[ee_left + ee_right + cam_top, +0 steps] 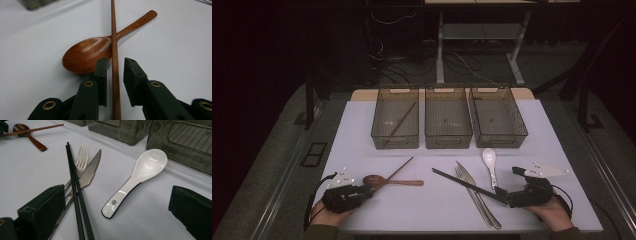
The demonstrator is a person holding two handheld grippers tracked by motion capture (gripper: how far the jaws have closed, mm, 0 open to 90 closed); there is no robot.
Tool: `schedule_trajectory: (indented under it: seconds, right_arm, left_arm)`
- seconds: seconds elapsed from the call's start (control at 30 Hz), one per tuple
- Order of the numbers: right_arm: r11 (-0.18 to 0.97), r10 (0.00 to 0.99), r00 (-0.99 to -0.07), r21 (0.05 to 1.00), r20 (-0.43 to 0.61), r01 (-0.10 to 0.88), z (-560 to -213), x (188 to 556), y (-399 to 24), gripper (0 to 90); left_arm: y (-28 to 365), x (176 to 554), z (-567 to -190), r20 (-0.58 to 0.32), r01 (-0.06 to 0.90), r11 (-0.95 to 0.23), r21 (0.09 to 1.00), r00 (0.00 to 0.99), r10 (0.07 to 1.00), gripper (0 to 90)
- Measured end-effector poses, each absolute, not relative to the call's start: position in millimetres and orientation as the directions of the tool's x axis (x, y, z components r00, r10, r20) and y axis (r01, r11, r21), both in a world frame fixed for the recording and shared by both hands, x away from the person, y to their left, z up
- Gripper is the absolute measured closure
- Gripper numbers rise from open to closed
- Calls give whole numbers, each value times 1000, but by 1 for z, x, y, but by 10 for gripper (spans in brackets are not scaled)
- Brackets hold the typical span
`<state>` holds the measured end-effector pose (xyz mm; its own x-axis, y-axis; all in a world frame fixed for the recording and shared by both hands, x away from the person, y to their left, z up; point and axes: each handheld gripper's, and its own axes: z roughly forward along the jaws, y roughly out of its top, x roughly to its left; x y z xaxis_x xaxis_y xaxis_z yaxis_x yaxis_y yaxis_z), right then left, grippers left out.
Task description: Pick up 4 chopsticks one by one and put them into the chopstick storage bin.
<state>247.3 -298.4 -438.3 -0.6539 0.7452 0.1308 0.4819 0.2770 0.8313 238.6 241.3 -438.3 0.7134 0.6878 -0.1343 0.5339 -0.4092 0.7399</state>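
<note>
A brown wooden chopstick [114, 37] lies across the bowl of a wooden spoon [85, 53] at the table's front left. My left gripper [115, 62] straddles the chopstick's near end, its jaws close on either side with a sliver of gap on the right, so it is open. In the high view the left gripper [371, 189] sits by the spoon [389, 181]. My right gripper [115, 195] stands wide open around the handle of a white ceramic spoon [147, 165], at the front right [508, 182]. A pair of black chopsticks [75, 185] runs along its left jaw.
A fork [81, 160] and a knife [91, 171] lie under the black chopsticks. Three clear grey bins [395, 142] [448, 142] [499, 141] stand in a row at the back; the left one holds a brown chopstick [402, 121]. The white table sheet [432, 210] ends just before my hands.
</note>
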Motion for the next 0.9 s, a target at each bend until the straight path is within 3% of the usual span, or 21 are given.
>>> schedule_trajectory:
  seconds: [0.9]
  right_arm:
    - [280,745,-654,830,128,481,-438,247,-298,5]
  left_arm:
    - [238,243,-445,-128,531,-469,706,746,653,815]
